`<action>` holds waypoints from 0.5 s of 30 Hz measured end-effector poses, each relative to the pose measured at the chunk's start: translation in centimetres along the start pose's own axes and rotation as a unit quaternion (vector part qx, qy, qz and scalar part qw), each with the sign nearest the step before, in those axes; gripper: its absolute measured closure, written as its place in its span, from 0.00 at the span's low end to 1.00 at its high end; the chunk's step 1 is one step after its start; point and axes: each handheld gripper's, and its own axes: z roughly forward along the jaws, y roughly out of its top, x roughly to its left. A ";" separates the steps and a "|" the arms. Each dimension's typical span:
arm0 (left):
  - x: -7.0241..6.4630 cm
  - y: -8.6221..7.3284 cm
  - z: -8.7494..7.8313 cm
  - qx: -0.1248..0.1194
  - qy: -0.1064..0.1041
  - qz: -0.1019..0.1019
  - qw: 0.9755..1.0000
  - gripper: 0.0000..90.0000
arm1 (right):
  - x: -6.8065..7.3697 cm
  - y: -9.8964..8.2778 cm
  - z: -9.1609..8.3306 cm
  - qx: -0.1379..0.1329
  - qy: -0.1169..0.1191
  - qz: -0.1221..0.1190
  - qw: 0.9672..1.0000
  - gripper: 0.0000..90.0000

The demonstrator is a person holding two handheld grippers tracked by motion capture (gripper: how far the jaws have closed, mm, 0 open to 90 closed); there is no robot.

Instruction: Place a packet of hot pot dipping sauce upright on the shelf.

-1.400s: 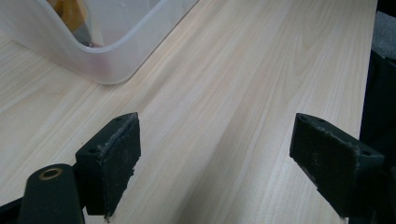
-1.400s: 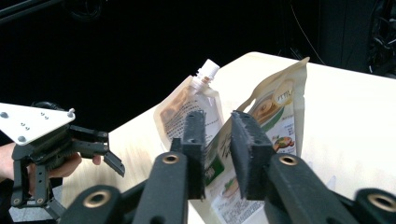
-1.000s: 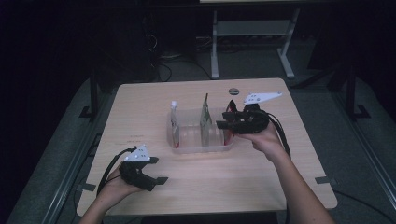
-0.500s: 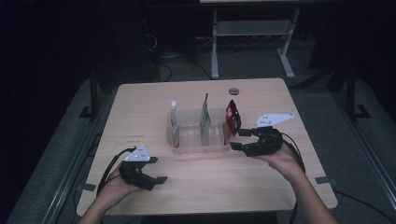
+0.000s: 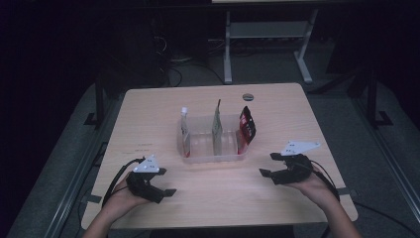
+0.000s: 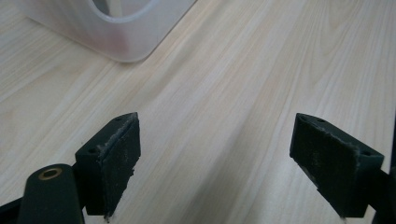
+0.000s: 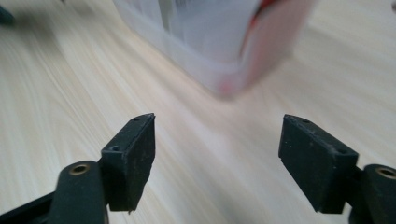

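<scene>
A clear plastic container stands at the table's middle. In it stand three pouches: a white one with red at the left end, a tan one in the middle and a red and black one leaning at the right end. My right gripper hovers low to the right of the container, apart from it. Its jaws have just been opening and stand open with nothing between them; the container and red pouch lie blurred ahead. My left gripper rests near the front left, open and empty.
A small dark round disc lies near the table's far edge. The container's corner shows ahead of the left jaws. Bare wood stretches between the two grippers. A metal stand is on the floor behind the table.
My right gripper has drawn back from the red pouch at the container's right end toward the near right of the table and sunk lower. The pouch stays in the container. The left gripper has kept still.
</scene>
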 end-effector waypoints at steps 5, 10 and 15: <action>0.0 -0.2 0.3 0.010 0.005 0.009 1.000 0.17 | -0.1 -1.6 0.3 0.034 -0.012 0.004 0.999 0.26; -0.1 -0.3 0.5 0.014 0.004 0.012 1.000 0.17 | -0.1 -1.7 0.5 0.034 -0.015 0.006 0.999 0.23; 0.1 -0.4 0.5 0.019 0.007 0.020 1.000 0.17 | -0.1 -1.8 0.5 0.031 -0.018 0.004 0.999 0.21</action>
